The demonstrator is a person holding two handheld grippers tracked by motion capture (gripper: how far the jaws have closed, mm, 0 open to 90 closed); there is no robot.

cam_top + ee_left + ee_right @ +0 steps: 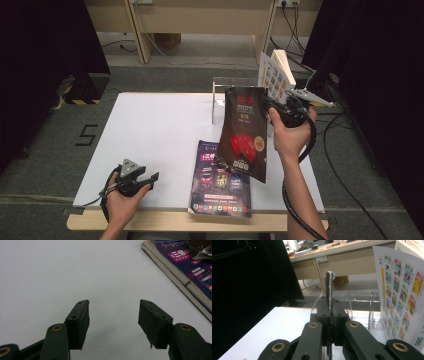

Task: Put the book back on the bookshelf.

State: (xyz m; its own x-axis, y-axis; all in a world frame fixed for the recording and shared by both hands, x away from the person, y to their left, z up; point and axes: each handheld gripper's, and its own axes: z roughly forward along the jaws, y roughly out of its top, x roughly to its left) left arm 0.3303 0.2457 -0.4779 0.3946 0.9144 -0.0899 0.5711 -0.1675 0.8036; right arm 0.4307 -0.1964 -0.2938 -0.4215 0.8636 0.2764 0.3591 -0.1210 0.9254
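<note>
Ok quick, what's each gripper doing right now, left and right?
Left gripper: open, nothing between its jaws, low over the white table.
Right gripper: shut on the dark brown glossy booklet with red graphics, held up above the table.

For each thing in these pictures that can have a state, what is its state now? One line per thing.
dark magazine: closed, lifted off the table, hanging from the right gripper.
purple magazine: closed, lying flat on the table.
illustrated book: standing upright, pages partly open.
clear stand: upright on the table.
left gripper: jaws open, nothing between them.
right gripper: jaws shut on the dark magazine's edge.
</note>
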